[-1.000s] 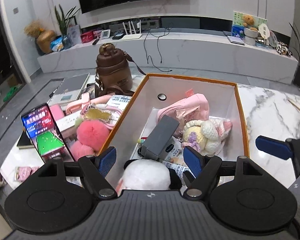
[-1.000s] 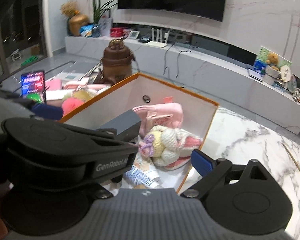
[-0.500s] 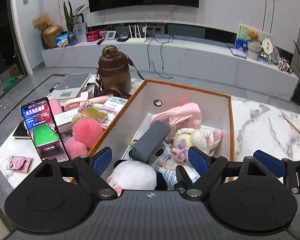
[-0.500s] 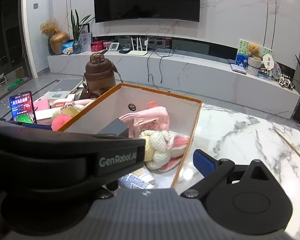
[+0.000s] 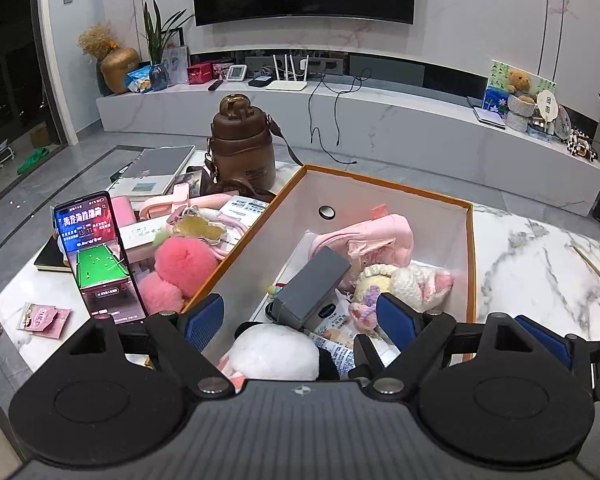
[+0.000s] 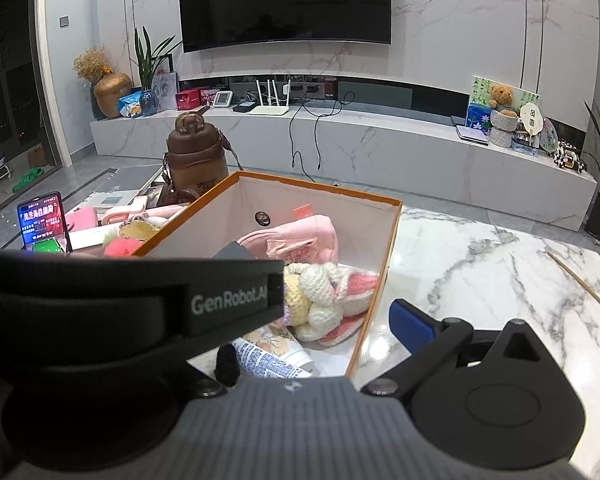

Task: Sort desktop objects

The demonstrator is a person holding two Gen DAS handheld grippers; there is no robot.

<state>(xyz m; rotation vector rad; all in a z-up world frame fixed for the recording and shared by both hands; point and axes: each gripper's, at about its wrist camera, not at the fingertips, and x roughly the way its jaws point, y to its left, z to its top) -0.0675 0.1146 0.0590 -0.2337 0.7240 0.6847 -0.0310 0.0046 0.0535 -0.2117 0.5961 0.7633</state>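
An orange-rimmed box (image 5: pixel 470 264) (image 6: pixel 392 236) stands on the marble table. It holds a grey case (image 5: pixel 314 286), a pink pouch (image 5: pixel 376 234) (image 6: pixel 300 240), a crocheted doll (image 5: pixel 412 280) (image 6: pixel 328 300), a tube (image 6: pixel 268 356) and a white plush (image 5: pixel 274 354). My left gripper (image 5: pixel 300 320) is open and empty above the box's near end, over the white plush. My right gripper (image 6: pixel 332 316) is open and empty at the box's right near corner; the left gripper's body hides its left finger.
Left of the box lie pink pompoms (image 5: pixel 184 260), a lit phone (image 5: pixel 96 256) (image 6: pixel 42 222), a brown bottle (image 5: pixel 242 148) (image 6: pixel 196 156), notebooks (image 5: pixel 156 172) and pink packets (image 5: pixel 42 316). A thin stick (image 6: pixel 580 284) lies on the marble table (image 6: pixel 480 264) at right.
Both grippers have lifted and drawn back from the box, so both views show more of the room. The box contents have not moved.
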